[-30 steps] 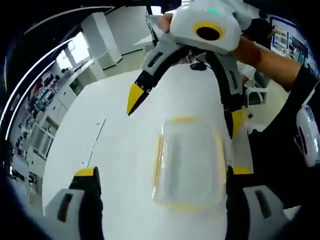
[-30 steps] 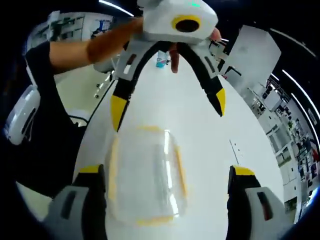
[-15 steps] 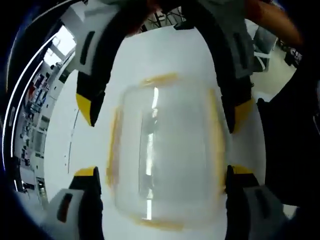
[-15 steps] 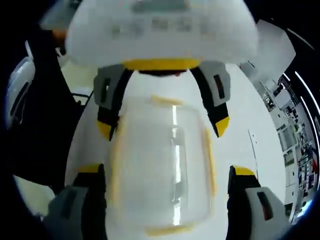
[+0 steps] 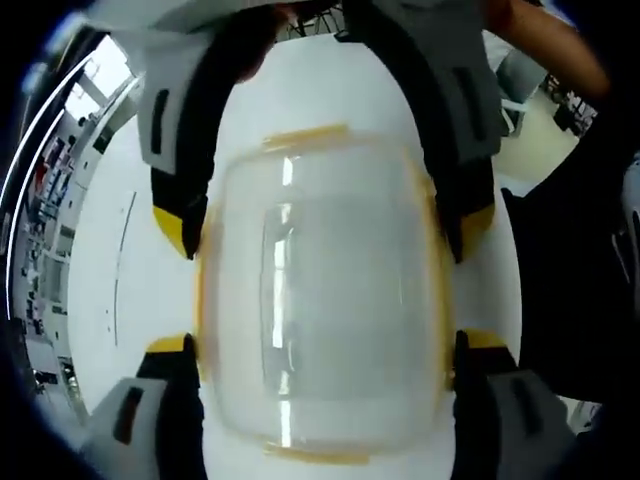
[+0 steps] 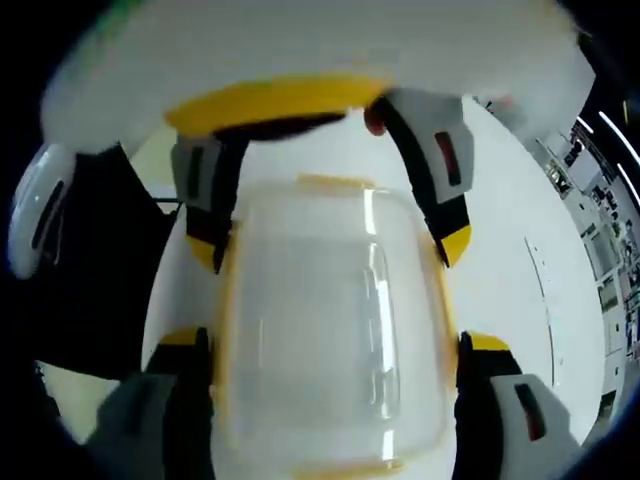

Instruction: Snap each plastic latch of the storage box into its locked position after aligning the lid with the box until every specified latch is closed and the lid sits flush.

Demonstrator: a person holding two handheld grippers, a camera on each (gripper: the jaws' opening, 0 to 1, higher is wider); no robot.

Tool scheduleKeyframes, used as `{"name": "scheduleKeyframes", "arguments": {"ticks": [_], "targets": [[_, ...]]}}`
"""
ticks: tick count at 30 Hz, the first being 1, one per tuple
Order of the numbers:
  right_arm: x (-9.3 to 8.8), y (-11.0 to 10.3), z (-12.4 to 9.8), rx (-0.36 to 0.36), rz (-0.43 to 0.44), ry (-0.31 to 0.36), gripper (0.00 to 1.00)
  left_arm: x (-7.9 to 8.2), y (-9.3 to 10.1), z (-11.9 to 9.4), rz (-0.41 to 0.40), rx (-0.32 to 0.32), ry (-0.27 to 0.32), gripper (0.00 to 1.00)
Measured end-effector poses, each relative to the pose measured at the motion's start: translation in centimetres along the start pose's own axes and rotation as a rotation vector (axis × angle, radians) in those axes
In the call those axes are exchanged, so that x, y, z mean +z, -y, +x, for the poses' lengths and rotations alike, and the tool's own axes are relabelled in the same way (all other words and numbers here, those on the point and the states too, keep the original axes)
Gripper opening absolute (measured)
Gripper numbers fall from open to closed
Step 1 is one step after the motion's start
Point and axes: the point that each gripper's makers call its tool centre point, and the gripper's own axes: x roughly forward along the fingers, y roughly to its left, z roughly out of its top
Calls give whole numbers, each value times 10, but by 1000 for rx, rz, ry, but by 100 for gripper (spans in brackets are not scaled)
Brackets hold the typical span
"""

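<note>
On white table, clear storage box, yellow latches

A white table carries everything. Beyond its far edge, shelving lines the room's wall; a chair stands off another side.

Storage box: on the worktop, lid on top. Left tongs: jaws flank its near end, one per side. Right tongs: jaws flank its far end, facing the left tongs. Contact between jaws and box: apparently just beside; blur prevents certainty.
</note>
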Motion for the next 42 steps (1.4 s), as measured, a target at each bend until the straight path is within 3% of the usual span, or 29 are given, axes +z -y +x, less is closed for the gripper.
{"name": "scheduleKeyframes", "arguments": {"ticks": [8,11,13,35,39,42], "targets": [[-1,0,0,4,-6,10,100,-2,-1,2,6,1,-1,100],[0,2,1,-1,-12,29,100,-4,0,5,7,30,-28,100],[0,3,1,-3,-13,43,100,-10,-1,9,39,81,-82,100],[5,5,4,-29,-4,67,100,-4,1,2,19,68,-25,100],[6,4,5,-36,2,43,100,-4,3,2,25,70,-43,100],[5,3,6,-43,7,29,100,-3,3,2,16,68,-9,100]]}}
